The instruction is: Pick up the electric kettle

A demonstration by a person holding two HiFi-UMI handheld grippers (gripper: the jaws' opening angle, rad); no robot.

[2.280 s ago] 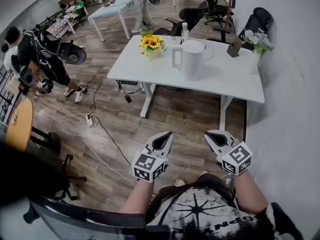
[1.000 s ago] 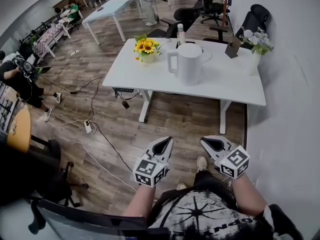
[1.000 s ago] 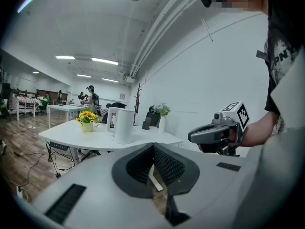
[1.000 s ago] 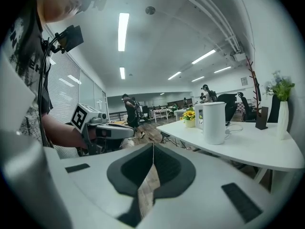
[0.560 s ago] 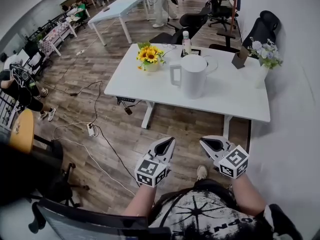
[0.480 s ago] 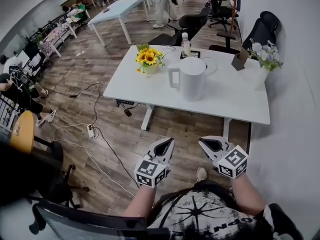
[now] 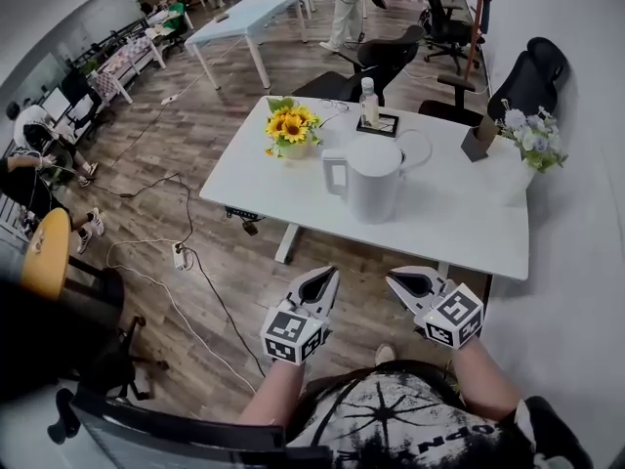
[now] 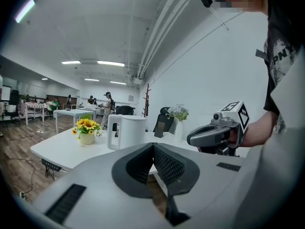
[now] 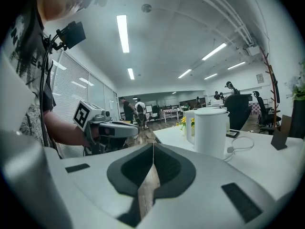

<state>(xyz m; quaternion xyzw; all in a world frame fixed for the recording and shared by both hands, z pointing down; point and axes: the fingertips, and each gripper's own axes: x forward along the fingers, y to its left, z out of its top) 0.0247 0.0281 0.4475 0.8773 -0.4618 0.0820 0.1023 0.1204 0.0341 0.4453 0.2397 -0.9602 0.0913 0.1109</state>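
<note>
Open office, wood floor [image 7: 186, 154]: the white electric kettle [image 7: 374, 179] stands mid-tabletop [image 7: 459, 218], near a sunflower pot [image 7: 291, 130]. Left tongs [image 7: 317, 283] and right tongs [image 7: 410, 281] are clenched on nothing, well apart from it. The shirt [image 7: 391, 423] print is too cropped to read.

The electric kettle [image 7: 376, 182] looks like smooth, matt white plastic. The table [image 7: 459, 225] has a smooth white top with a faint sheen. The floor [image 7: 190, 154] is brown wood-grain planking. The left gripper [image 7: 327, 275] and right gripper [image 7: 394, 277] have matt grey plastic shells and dark ribbed pads [image 8: 167, 165].
</note>
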